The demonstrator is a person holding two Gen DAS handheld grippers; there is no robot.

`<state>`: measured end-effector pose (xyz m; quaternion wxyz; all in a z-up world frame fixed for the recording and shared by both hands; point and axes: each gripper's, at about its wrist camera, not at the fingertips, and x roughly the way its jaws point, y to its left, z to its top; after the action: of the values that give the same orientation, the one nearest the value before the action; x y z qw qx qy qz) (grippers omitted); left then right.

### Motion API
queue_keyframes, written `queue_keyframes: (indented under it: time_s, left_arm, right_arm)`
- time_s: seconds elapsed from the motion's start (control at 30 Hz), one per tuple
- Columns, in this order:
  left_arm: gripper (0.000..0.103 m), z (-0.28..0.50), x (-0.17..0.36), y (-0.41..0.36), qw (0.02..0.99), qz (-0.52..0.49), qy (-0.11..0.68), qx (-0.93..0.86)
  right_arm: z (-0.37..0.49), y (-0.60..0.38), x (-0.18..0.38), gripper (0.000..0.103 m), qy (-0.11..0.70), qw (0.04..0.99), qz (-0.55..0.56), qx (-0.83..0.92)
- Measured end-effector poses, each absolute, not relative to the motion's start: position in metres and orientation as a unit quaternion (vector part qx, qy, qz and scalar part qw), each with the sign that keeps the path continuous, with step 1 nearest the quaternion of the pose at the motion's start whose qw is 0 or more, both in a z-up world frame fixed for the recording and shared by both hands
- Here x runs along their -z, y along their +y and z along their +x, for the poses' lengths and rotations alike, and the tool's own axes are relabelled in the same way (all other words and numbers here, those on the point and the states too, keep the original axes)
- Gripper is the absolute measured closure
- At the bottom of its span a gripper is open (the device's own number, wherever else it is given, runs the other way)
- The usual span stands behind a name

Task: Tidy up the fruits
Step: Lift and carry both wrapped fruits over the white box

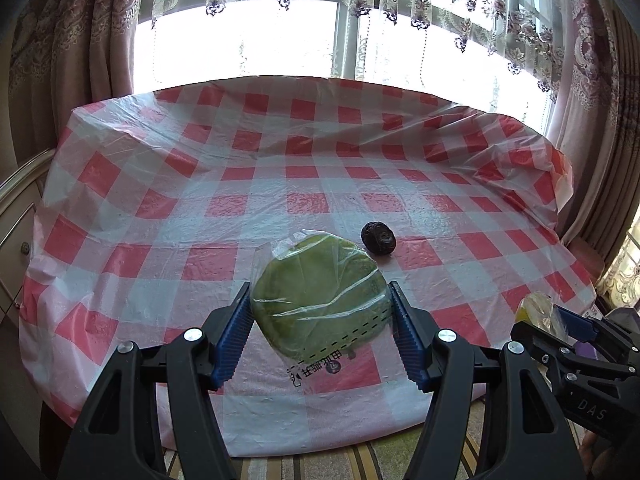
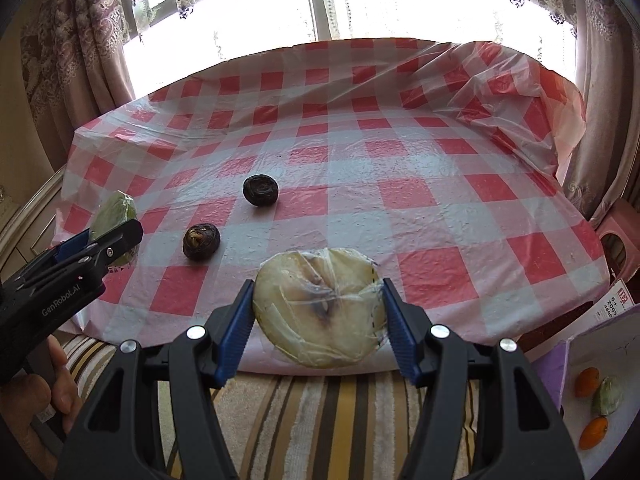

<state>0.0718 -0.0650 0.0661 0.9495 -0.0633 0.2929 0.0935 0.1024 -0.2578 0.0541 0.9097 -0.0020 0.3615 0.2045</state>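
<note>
My left gripper is shut on a green round fruit in clear plastic wrap, held above the near part of the checked table. My right gripper is shut on a pale yellow wrapped fruit, held over the table's front edge. In the right wrist view the left gripper shows at the left with the green fruit in it. Two dark wrinkled fruits lie on the red and white tablecloth. The left wrist view shows one dark fruit just behind the green one.
A white box at the lower right holds two orange fruits and a wrapped green one. A striped rug lies under the grippers. Curtains and a bright window stand behind the table. A pink stool is at the right.
</note>
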Motion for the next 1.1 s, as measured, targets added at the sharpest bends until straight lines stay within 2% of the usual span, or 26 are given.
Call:
queue_keyframes:
  time_s: [0.23, 0.6, 0.9, 1.1]
  left_arm:
    - [0.040, 0.085, -0.075, -0.109, 0.953, -0.038, 0.297, -0.036]
    - [0.040, 0.108, -0.076, -0.220, 0.949, 0.023, 0.299, 0.094]
    - [0.040, 0.110, -0.065, -0.320, 0.924, 0.096, 0.293, 0.226]
    - [0.040, 0.104, -0.054, -0.383, 0.891, 0.179, 0.281, 0.309]
  right_arm:
    - [0.092, -0.313, -0.071, 0.042, 0.355, 0.918, 0.019, -0.174]
    - [0.094, -0.440, -0.083, 0.042, 0.341, 0.937, 0.060, -0.054]
    - [0.100, -0.537, -0.058, 0.042, 0.356, 0.929, 0.082, 0.055]
    - [0.106, -0.582, -0.032, 0.042, 0.380, 0.915, 0.089, 0.107]
